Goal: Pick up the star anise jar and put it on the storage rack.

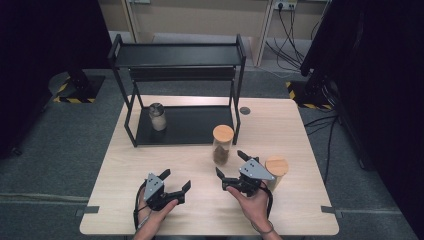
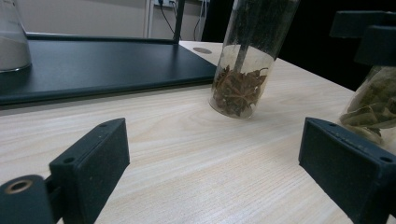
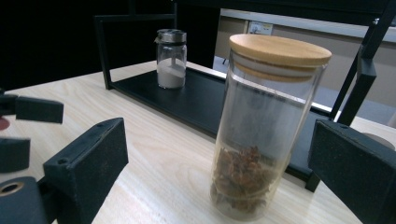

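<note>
Just before the right claw, between its wide-apart jaws but untouched, stands the jar on the table, beside the rack. Left claw is apart too, holding nothing.

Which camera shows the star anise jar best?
The right gripper view: the star anise jar stands close and whole, from wooden lid to the spice at the bottom. The left gripper view cuts off its top; the high view shows it small.
</note>
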Available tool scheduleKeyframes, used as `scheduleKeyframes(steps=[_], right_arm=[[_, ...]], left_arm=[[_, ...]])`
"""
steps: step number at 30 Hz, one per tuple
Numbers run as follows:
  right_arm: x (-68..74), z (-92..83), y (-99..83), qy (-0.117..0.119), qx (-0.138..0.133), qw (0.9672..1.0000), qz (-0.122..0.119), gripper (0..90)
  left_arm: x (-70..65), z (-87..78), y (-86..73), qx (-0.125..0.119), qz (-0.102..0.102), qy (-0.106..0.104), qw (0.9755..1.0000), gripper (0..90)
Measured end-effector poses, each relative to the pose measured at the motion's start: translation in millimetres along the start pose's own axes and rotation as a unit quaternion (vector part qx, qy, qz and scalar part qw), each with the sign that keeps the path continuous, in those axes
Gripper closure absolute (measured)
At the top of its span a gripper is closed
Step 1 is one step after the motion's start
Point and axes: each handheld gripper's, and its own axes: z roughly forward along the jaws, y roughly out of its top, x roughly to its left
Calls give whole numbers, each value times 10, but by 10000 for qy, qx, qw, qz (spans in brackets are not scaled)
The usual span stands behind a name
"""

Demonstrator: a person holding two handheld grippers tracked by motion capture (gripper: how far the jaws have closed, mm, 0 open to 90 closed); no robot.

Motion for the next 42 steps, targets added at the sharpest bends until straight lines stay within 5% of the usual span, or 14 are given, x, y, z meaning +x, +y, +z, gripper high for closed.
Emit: scheduleKeyframes(steps=[21,42], right_arm=[[-105,434,219,-675,91,9974,252,91],[-276,687,202,-665,125,9959,604,227]], left_arm=[[-13,1,-2,0,32,-23,10000,80],[-16,2,-2,3,34,-41,10000,81]])
